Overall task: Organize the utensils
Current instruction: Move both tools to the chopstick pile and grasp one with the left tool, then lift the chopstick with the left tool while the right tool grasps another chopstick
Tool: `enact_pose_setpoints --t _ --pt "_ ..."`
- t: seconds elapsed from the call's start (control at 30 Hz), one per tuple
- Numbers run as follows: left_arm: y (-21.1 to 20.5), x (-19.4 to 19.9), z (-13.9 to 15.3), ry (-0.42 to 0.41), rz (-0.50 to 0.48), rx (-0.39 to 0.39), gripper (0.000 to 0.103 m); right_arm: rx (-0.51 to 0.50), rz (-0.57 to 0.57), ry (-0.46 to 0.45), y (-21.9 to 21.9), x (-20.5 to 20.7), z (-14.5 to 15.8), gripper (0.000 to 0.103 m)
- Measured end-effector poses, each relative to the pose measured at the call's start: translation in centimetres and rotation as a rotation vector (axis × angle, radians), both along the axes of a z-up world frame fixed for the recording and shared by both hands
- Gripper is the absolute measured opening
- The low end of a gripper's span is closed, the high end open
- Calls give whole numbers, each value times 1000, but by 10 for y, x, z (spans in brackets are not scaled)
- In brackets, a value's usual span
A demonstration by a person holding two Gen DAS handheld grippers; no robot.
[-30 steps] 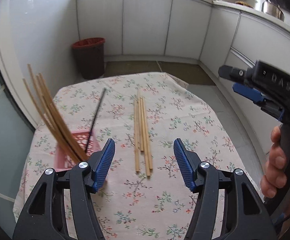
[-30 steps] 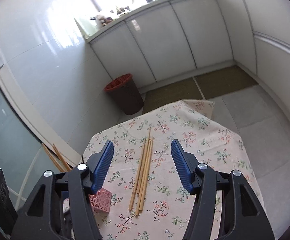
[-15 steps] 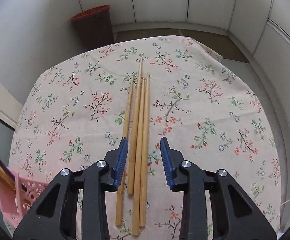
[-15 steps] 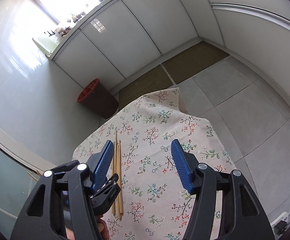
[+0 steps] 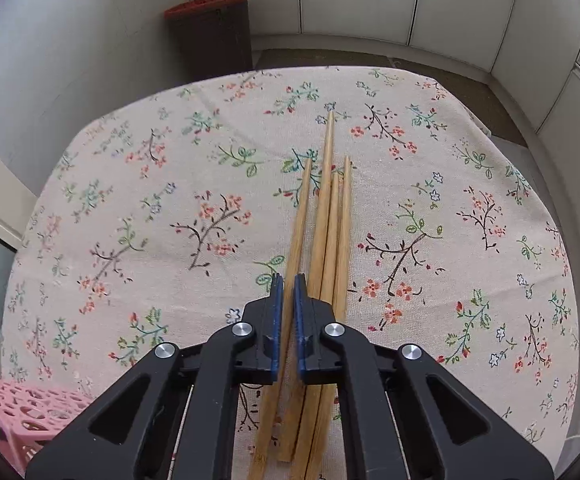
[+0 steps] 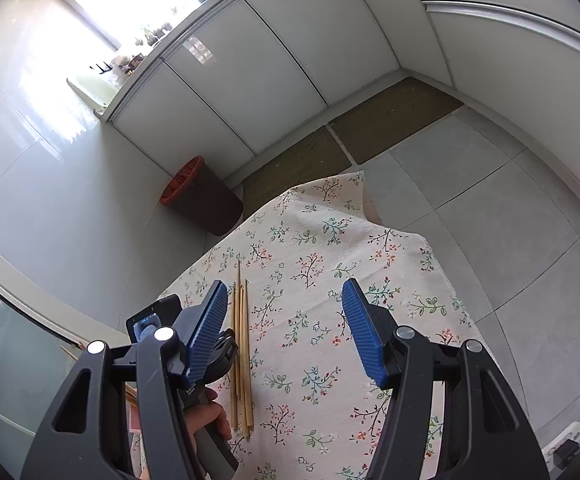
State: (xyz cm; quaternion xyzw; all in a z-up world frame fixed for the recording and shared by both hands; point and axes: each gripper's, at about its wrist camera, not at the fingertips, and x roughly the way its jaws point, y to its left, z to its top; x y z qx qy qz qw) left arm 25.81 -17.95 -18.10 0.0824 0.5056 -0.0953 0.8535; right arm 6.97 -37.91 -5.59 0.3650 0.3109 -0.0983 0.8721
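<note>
Left wrist view: left gripper (image 5: pixel 286 292) pressing low over the floral tablecloth (image 5: pixel 162 200), blue fingers (image 5: pixel 276 312) closing on the leftmost wooden chopstick (image 5: pixel 300 216) with only that stick's width showing between them. Lying just right of it, 3 more chopsticks (image 5: pixel 332 216) bunching side by side, touching along their lengths, tips pointing away toward the far edge of the tabletop (image 5: pixel 490 184). Passing under the gripper body, the near ends of all 4 sticks. Peeking in at the lower left corner, a pink perforated basket (image 5: pixel 18 404) sitting on the cloth. Standing on the floor beyond the tabletop, a dark bin with a red rim (image 5: pixel 210 36), white cabinet doors (image 5: pixel 370 0) behind it.

Right wrist view: right gripper (image 6: pixel 286 328) hovering well above the tabletop, blue fingers (image 6: pixel 364 332) spreading wide and holding nothing. Showing below between them, the floral cloth; at the left finger's inner edge, the group of chopsticks lying in a narrow row. Appearing partly behind the left finger, the left gripper down at the sticks, a hand (image 6: pixel 206 420) wrapping its handle. Sitting further off on the grey tiled floor (image 6: pixel 510 208), the bin by the cabinets.
</note>
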Motion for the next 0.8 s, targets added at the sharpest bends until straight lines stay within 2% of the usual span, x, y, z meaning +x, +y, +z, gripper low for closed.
enact_pose_setpoints --t 0.2,0.43,0.57,0.67,0.73,0.8 --pt "-4 -8 -1 1 -69 17 6 -5 13 4 4 2 0 59" --pt "-19 -54 4 65 -200 -77 5 -17 29 46 4 7 -7 59" --pt "-13 -83 17 37 -245 -142 5 -6 49 113 1 14 -23 59" --pt "0 -103 39 3 -249 -199 4 8 89 150 3 22 -34 49" --pt "12 -116 56 -25 -247 -236 4 56 137 176 4 30 -46 45" --pt "23 -131 77 -76 -256 -271 4 66 175 230 8 41 -60 38"
